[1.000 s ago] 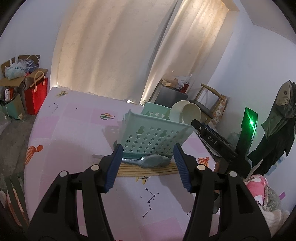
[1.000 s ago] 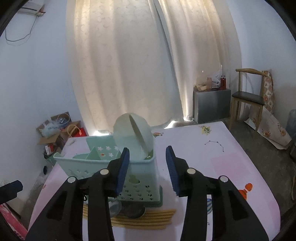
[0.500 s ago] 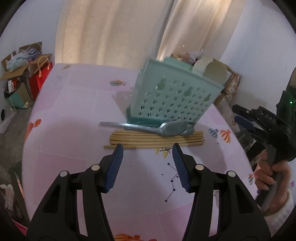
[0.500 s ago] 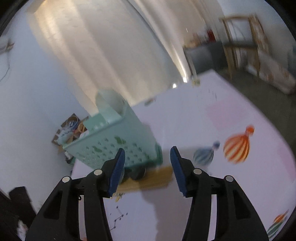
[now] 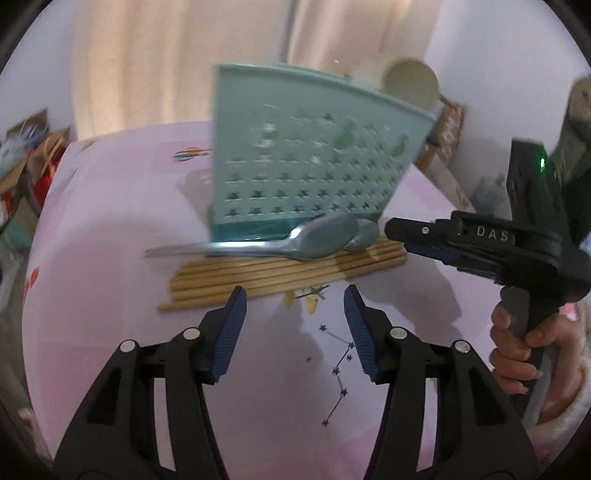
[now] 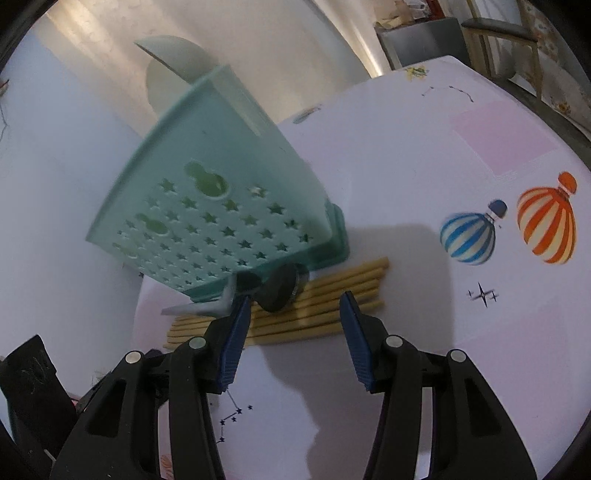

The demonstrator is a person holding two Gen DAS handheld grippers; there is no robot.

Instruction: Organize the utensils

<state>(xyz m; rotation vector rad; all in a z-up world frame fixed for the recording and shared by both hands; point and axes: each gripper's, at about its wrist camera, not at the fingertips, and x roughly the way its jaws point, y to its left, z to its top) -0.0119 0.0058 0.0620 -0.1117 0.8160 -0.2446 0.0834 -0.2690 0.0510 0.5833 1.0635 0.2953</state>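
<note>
Now I'm lowering my empty, parted left gripper (image 5: 293, 308) and right gripper (image 6: 293, 314) toward slick, stiff spoons (image 5: 314, 236) lying on light chopsticks (image 5: 280, 275); mid-handle looks safest.

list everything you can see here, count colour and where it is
utensil basket: one, teal with star holes, standing on the table behind the chopsticks
bowls: at least one, cream, poking out of the basket top
spoons: two, silver, lying across the chopsticks at the basket's foot
chopsticks: a bundle, count unclear, light wood, flat on the table
table: one, pink cloth with balloon prints
chair: one, wooden, far corner
left gripper: fingers open, empty
right gripper: fingers open, empty
hand: one, on the right gripper's handle
</note>
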